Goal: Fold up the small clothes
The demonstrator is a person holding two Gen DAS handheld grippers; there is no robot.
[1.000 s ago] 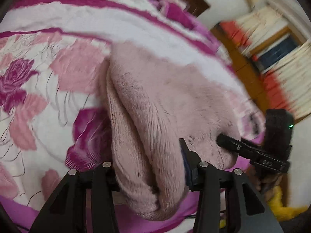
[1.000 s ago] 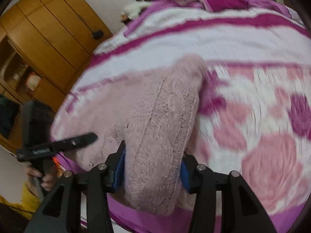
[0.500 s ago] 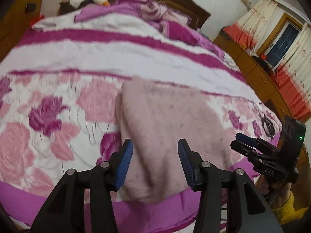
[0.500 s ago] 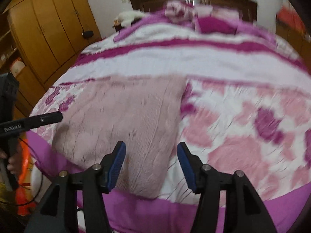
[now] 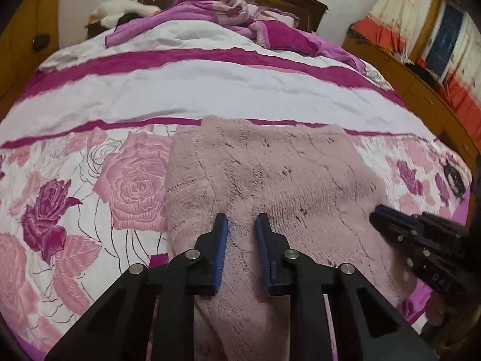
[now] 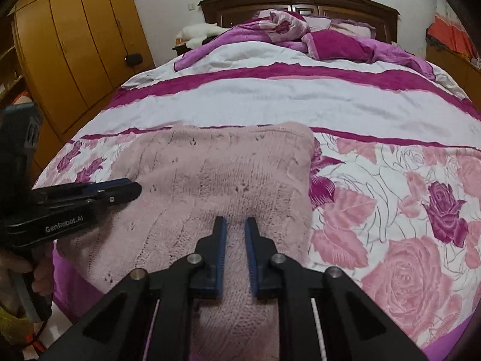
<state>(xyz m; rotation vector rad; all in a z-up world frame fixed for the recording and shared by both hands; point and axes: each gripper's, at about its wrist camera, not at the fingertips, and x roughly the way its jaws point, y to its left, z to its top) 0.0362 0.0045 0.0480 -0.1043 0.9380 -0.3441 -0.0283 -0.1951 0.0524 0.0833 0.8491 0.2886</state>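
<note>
Taking the folded pink sweater [image 5: 264, 180] as the landmark, both grippers hang above its near edge and point downward at a slant toward it. The left gripper [image 5: 241, 225] sits over the sweater's near middle in its own view, its blue-padded fingers [image 5: 221, 240] drawn close with only a narrow gap and no cloth caught between them; it has finished closing on nothing. The right gripper [image 6: 235, 228] hovers over the sweater's near right part in its own view, its jaws closing at this moment, the pads [image 6: 221, 240] narrow and apart from the knit, with nothing between them. Each gripper shows in the other's view: the right one [image 5: 381, 215] at the sweater's right border, the left one [image 6: 132, 186] at its left border, fingers together, with a hand [image 6: 27, 273] wrapped round its handle just off the bed's edge. The sweater lies flat as a roughly square fold on the bed cover [image 6: 390, 210], on the rose-printed band near the foot, its far edge reaching the thin magenta stripe. Beyond the sweater run white and magenta bands, then a rumpled purple blanket [image 6: 330, 45] at the dark wooden headboard [image 6: 300, 0]. Left of it, far off, stands an orange-brown wardrobe [image 6: 75, 45]. No container is in sight.
</note>
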